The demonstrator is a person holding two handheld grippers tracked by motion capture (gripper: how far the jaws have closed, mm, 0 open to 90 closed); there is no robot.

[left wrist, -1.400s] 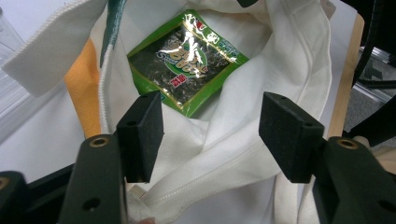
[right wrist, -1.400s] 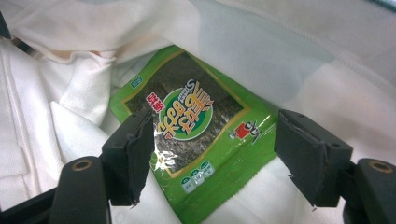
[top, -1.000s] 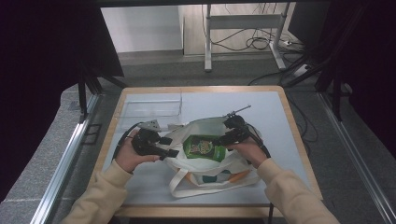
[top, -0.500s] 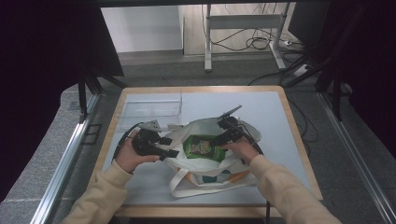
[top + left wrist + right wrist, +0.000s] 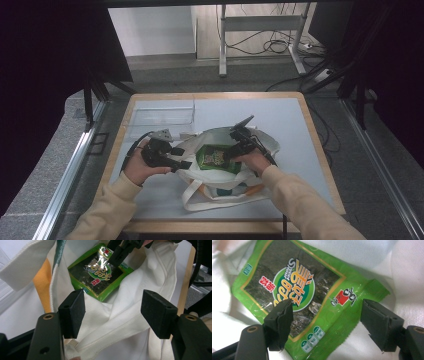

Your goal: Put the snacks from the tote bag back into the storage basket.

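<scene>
A white tote bag [image 5: 218,136] lies open in the middle of the table. Inside it lies a green seaweed packet [image 5: 216,159], flat and label up. My left gripper [image 5: 181,157] is at the bag's left rim, jaws wide apart. In the left gripper view, bag cloth [image 5: 112,325] lies between and behind my left gripper [image 5: 112,312], and the pads are not pressing it. My right gripper [image 5: 230,153] reaches into the bag from the right. Its open jaws [image 5: 327,320] hover over one end of the packet [image 5: 294,290]. Its tip [image 5: 117,255] shows near the packet [image 5: 97,275].
A clear plastic tray [image 5: 160,117] stands at the back left of the table. The bag's handles [image 5: 220,200] trail toward the front edge. Bare grey tabletop [image 5: 280,112] lies behind and right of the bag, inside a wooden rim [image 5: 312,132].
My right gripper has sunk and moved left, down into the bag over the packet. My left gripper has kept still at the rim.
</scene>
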